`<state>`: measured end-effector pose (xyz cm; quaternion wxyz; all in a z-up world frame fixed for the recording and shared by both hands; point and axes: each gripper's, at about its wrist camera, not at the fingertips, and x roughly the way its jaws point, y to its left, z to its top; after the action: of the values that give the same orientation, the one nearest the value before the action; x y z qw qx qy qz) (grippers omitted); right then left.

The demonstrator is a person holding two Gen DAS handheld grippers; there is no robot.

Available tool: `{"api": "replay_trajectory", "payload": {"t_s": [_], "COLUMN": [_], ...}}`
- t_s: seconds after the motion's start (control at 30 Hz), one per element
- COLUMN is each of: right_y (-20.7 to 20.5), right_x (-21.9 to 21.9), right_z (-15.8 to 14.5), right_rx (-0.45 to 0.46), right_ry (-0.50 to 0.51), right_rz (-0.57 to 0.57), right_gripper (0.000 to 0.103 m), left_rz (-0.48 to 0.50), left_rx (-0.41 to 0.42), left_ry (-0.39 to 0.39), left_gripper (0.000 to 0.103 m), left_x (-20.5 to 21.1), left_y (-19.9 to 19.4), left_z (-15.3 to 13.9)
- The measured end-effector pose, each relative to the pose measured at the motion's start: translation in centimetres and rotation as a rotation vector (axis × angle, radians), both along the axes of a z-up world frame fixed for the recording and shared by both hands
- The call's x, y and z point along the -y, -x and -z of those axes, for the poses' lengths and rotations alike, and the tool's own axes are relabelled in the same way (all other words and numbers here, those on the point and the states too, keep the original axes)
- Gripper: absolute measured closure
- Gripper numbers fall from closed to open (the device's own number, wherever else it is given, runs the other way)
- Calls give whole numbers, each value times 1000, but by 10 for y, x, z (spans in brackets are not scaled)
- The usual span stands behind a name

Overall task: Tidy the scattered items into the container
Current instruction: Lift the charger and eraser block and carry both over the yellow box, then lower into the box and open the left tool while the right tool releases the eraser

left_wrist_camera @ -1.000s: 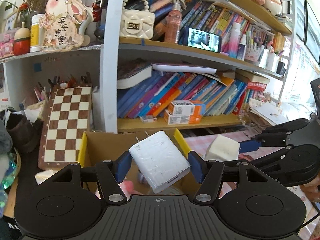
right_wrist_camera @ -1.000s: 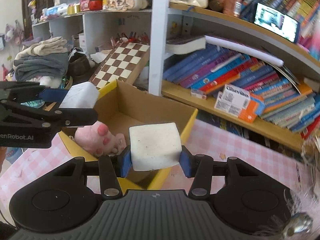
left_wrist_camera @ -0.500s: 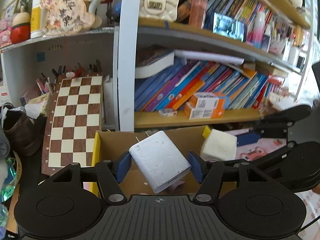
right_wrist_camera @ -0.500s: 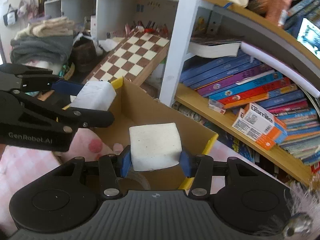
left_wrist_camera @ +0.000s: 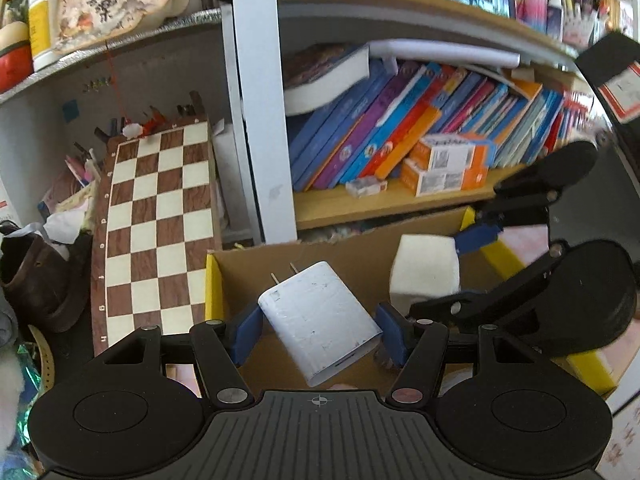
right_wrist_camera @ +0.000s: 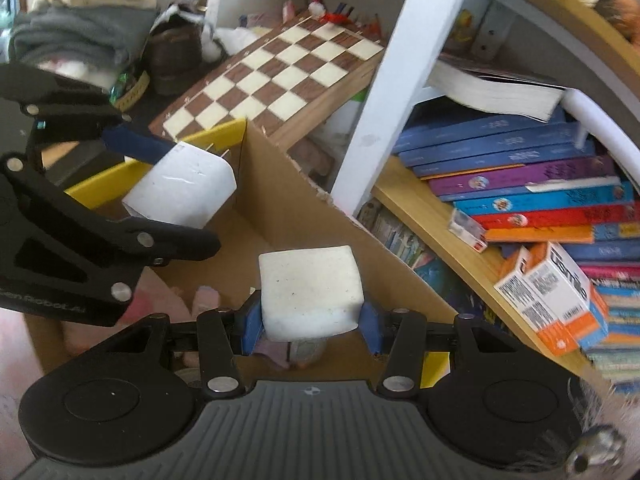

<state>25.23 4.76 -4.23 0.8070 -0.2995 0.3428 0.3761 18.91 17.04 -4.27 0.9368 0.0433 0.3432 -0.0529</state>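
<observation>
My left gripper [left_wrist_camera: 320,330] is shut on a white plug charger [left_wrist_camera: 318,322] and holds it over the open cardboard box [left_wrist_camera: 248,276] with yellow flaps. My right gripper [right_wrist_camera: 310,326] is shut on a white foam cube [right_wrist_camera: 310,290], also over the box [right_wrist_camera: 288,208]. The cube shows in the left wrist view [left_wrist_camera: 424,276], and the charger in the right wrist view [right_wrist_camera: 180,190]. A pink plush item [right_wrist_camera: 160,296] lies inside the box, partly hidden by the left gripper.
A chessboard [left_wrist_camera: 156,228] leans against the shelf left of the box. A white shelf post [left_wrist_camera: 260,120] and a shelf of books [left_wrist_camera: 400,132] stand behind it. Orange cartons [right_wrist_camera: 556,296] sit on the shelf. A brown shoe [left_wrist_camera: 36,272] is at the far left.
Both grippers have moved forward and lowered over the box, each still holding its item. The box and shelf now look nearer.
</observation>
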Motion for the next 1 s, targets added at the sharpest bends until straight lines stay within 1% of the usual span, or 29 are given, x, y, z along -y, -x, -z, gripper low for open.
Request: {"api": "replay_trajectory", "payload": {"t_s": [0.23,0.37,0.43,0.57,0.77,1.0], "right_y": [-19,-26,-24,-19,-17,-18], "right_x": [-10,-20,-25,-35,-48,-56], "right_z": [19,28,32,40,48,59], "right_rx": [-12,-19,-14,13,74,98], "right_ry": [68,94,108,143,182,251], "right_rz": [-66,-109,-153,-240,-331,-463], "right_gripper": [57,57,57,57,57,56], "left_rz": [54,66,68,55,68,100], "left_rx": [-61,-92,-105,-134,-161,-191], "left_ry": [-73,-91,-87,-82,-104,-130], "left_gripper": [41,40,40,40,40,40], "left_x": [3,3,3,2,6,11], "left_y": [-7,-11,-13,-16,-20,-24], "left_z": [17,22,22,23,26,28]}}
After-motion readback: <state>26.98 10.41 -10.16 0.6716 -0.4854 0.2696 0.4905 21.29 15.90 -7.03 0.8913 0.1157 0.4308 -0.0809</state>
